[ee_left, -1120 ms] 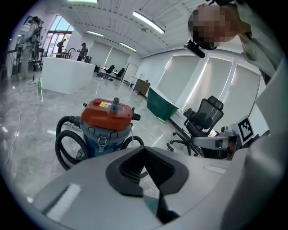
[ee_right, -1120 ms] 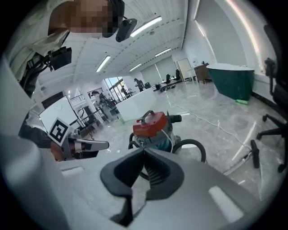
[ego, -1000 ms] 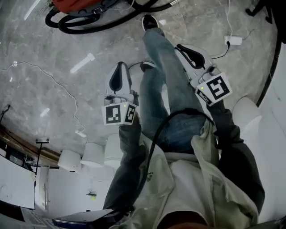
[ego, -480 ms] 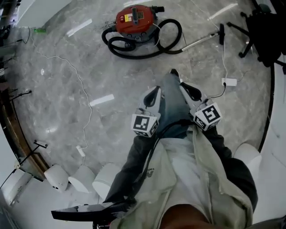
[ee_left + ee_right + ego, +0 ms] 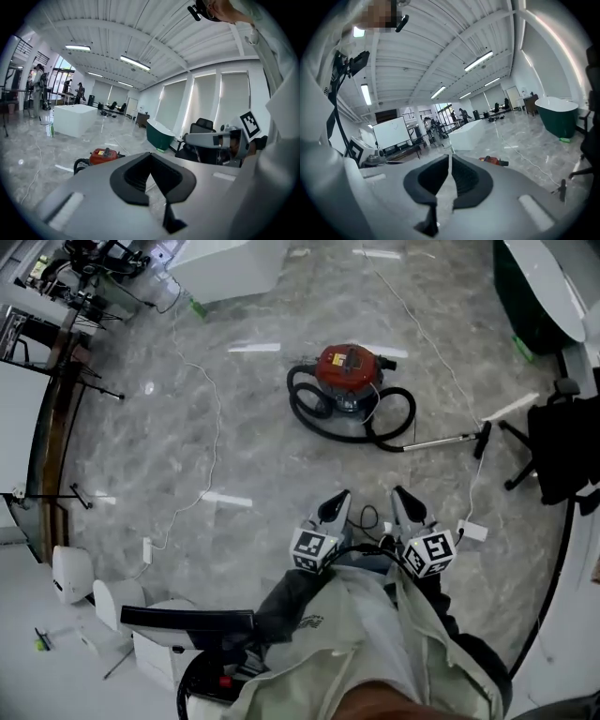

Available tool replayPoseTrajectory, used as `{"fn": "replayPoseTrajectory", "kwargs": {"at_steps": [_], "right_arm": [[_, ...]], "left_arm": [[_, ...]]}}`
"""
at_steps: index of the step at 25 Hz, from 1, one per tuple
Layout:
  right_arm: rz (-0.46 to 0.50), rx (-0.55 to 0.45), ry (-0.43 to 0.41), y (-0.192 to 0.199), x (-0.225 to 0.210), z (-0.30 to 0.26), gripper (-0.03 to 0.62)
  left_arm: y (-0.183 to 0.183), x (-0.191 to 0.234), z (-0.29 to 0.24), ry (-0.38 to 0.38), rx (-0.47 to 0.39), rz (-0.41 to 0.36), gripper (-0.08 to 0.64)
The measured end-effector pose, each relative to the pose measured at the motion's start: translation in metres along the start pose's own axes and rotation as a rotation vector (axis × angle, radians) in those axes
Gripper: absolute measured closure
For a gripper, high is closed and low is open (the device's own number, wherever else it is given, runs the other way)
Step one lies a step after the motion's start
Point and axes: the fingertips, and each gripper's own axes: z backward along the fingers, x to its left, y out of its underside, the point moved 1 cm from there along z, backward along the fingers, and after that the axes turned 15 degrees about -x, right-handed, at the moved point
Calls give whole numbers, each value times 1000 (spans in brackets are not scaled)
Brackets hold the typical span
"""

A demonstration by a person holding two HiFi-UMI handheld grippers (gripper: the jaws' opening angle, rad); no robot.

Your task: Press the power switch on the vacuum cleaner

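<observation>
The red canister vacuum cleaner (image 5: 349, 371) sits on the grey marble floor, its black hose (image 5: 323, 418) coiled around it and its metal wand (image 5: 450, 439) lying to the right. It also shows small and far off in the left gripper view as the vacuum cleaner (image 5: 104, 155) and in the right gripper view as the vacuum cleaner (image 5: 492, 160). My left gripper (image 5: 335, 507) and right gripper (image 5: 405, 505) are held side by side close to my body, well short of the vacuum. Both are shut with nothing in them: the left gripper (image 5: 150, 155) and the right gripper (image 5: 450, 158).
A white cable (image 5: 211, 427) snakes over the floor at the left. A power strip (image 5: 473, 532) lies beside my right gripper. A black office chair (image 5: 562, 451) and a dark green bathtub (image 5: 539, 292) stand at the right, a white block (image 5: 230, 268) at the back.
The head view has swung up and out: the vacuum has gone from the top edge to mid-frame. Both grippers now sit lower, smaller and closer together.
</observation>
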Motion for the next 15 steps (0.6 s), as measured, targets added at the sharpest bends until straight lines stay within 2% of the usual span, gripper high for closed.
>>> {"fn": "replayPoseTrajectory", "kwargs": {"at_steps": [3, 8, 15], "right_arm": [[6, -6, -25, -13, 0, 52, 571], [-26, 76, -21, 9, -25, 127, 575], [41, 14, -6, -12, -19, 152, 577]], "left_arm": [[16, -51, 12, -20, 12, 16, 558], [42, -148, 31, 45, 40, 27, 558], [28, -141, 48, -16, -37, -3, 558]]}}
